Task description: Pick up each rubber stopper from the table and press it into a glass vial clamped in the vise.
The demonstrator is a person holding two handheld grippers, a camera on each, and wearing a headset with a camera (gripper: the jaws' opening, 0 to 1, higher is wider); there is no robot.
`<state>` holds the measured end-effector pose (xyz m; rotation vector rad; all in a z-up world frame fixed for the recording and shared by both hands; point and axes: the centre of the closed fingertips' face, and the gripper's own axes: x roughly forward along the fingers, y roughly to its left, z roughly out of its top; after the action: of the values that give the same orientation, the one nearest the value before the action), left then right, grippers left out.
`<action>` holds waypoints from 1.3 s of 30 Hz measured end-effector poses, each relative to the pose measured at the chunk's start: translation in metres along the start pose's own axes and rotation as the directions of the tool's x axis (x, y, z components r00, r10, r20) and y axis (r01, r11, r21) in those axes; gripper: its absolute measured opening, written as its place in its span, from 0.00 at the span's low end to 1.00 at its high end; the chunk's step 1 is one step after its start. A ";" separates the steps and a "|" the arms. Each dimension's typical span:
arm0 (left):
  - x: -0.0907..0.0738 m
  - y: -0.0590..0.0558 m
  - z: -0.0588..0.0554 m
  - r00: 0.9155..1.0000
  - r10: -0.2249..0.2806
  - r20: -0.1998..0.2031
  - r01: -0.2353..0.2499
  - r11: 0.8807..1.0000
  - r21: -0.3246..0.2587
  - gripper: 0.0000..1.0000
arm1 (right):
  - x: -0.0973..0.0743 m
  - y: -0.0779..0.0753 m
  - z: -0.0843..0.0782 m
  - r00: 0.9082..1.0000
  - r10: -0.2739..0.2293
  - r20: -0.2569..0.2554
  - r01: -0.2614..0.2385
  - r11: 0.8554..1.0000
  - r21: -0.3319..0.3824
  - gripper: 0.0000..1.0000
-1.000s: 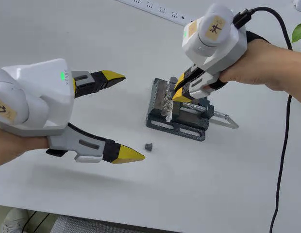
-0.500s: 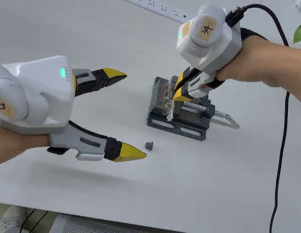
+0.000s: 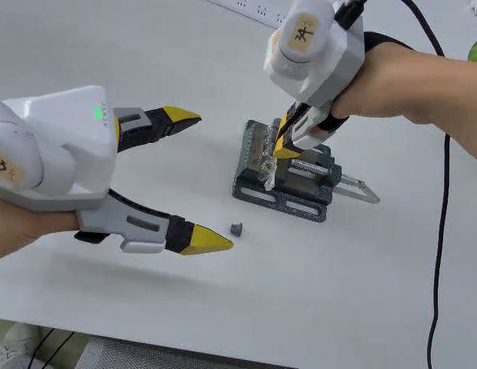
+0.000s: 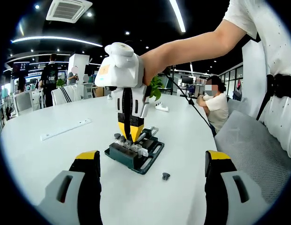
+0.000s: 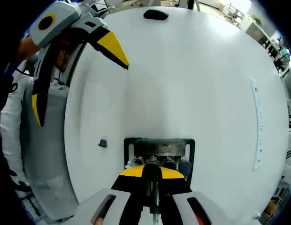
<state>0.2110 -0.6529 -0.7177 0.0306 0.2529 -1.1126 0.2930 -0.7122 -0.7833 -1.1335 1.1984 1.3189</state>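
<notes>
Left claw (image 3: 214,182) gapes wide near the loose stopper (image 3: 237,229); right claw (image 3: 283,151), tips together, stands over the vise (image 3: 281,201).

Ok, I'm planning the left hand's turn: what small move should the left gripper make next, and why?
Probably ease the left gripper forward and down until its open jaws straddle the small grey rubber stopper, then close. The stopper lies loose on the white table just past one yellow jaw tip, while the right gripper is shut over the dark metal vise.
</notes>
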 end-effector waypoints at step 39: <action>0.006 -0.009 0.003 1.000 -0.022 0.001 0.022 1.000 -0.002 0.90 | -0.002 0.004 -0.002 0.992 -0.024 0.121 0.012 0.996 0.094 0.09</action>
<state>0.2059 -0.6628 -0.7154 0.0252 0.2542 -1.1339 0.2890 -0.7141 -0.7811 -0.9814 1.1453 1.2865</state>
